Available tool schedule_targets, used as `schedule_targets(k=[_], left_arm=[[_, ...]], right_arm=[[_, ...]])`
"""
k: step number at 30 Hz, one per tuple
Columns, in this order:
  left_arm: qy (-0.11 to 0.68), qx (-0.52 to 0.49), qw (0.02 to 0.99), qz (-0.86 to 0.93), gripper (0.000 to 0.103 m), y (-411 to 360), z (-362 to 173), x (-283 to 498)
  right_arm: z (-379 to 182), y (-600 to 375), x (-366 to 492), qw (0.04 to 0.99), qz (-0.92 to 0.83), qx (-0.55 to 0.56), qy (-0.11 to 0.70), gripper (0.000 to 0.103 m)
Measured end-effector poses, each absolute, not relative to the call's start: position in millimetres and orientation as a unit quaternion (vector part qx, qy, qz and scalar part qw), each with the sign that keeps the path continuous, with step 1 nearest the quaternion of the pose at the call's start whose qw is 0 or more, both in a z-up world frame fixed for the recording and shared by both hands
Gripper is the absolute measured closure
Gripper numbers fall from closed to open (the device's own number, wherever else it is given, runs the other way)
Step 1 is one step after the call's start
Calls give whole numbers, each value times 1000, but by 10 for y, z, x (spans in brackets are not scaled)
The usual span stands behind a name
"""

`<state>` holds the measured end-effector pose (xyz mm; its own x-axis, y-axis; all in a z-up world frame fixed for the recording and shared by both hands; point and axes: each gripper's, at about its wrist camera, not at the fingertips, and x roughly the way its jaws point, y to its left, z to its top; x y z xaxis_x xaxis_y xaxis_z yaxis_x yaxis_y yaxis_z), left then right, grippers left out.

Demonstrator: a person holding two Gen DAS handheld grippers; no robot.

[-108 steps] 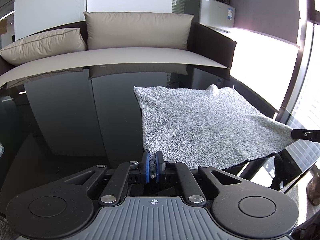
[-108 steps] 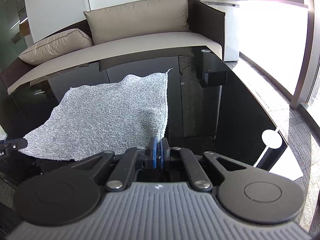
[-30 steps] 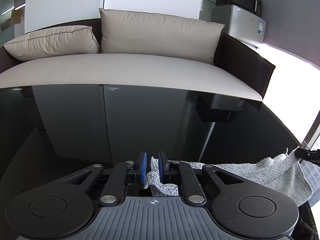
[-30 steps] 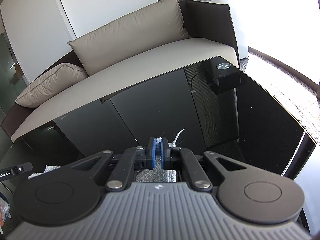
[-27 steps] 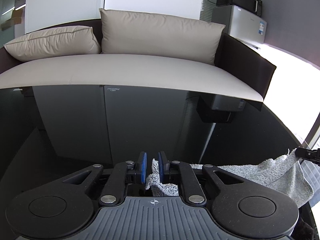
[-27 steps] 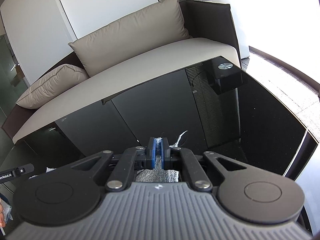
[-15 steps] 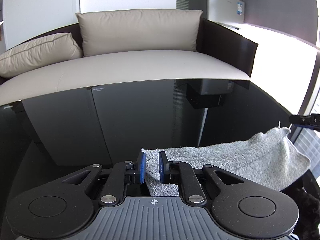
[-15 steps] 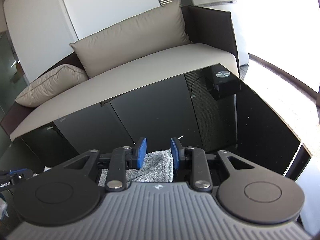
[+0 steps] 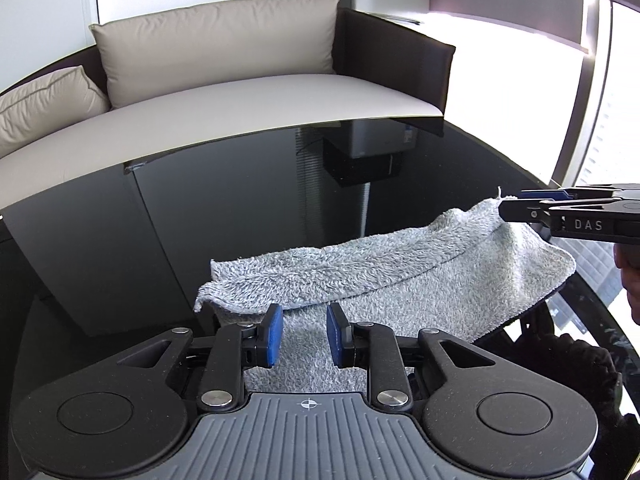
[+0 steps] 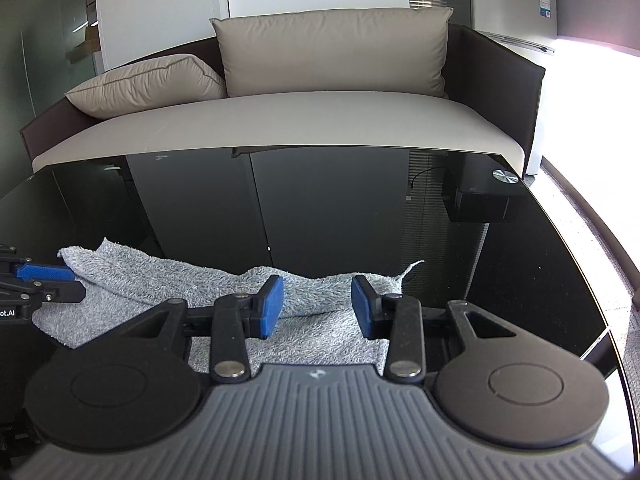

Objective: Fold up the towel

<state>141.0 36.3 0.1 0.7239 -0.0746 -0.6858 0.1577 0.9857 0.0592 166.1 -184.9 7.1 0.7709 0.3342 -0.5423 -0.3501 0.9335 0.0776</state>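
A grey terry towel (image 9: 400, 276) lies folded in half on the black glass table (image 9: 240, 208), its doubled edge facing the sofa. My left gripper (image 9: 304, 334) is open just above the towel's left end, holding nothing. My right gripper (image 10: 318, 304) is open wide over the towel's right end (image 10: 320, 296), also empty. The right gripper's fingers (image 9: 560, 212) show in the left wrist view at the towel's far corner. The left gripper's fingers (image 10: 44, 276) show at the left edge of the right wrist view.
A beige sofa (image 10: 280, 120) with two cushions stands behind the table. A small black box (image 10: 480, 200) is reflected at the table's far right corner. A fridge (image 10: 512, 4) stands at the back right. Bright windows lie to the right.
Both grippers carried the near towel edge over the far edge, then let go. The jaws have opened and drawn back a little; the towel now rests folded.
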Motion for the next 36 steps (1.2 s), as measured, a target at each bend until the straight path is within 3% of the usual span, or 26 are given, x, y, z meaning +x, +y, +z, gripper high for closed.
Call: schedule_targets(k=[16, 27, 36], left_arm=[[349, 84, 933, -31, 81, 290, -107, 1649], [376, 98, 916, -101, 81, 155, -73, 1541], [384, 65, 913, -121, 79, 180, -112, 1587]], right_arm=[[48, -1860, 1643, 935, 198, -2, 295, 63], [11, -1600, 1513, 917, 250, -68, 303, 63], [-27, -1544, 1510, 904, 282, -61, 315, 63]])
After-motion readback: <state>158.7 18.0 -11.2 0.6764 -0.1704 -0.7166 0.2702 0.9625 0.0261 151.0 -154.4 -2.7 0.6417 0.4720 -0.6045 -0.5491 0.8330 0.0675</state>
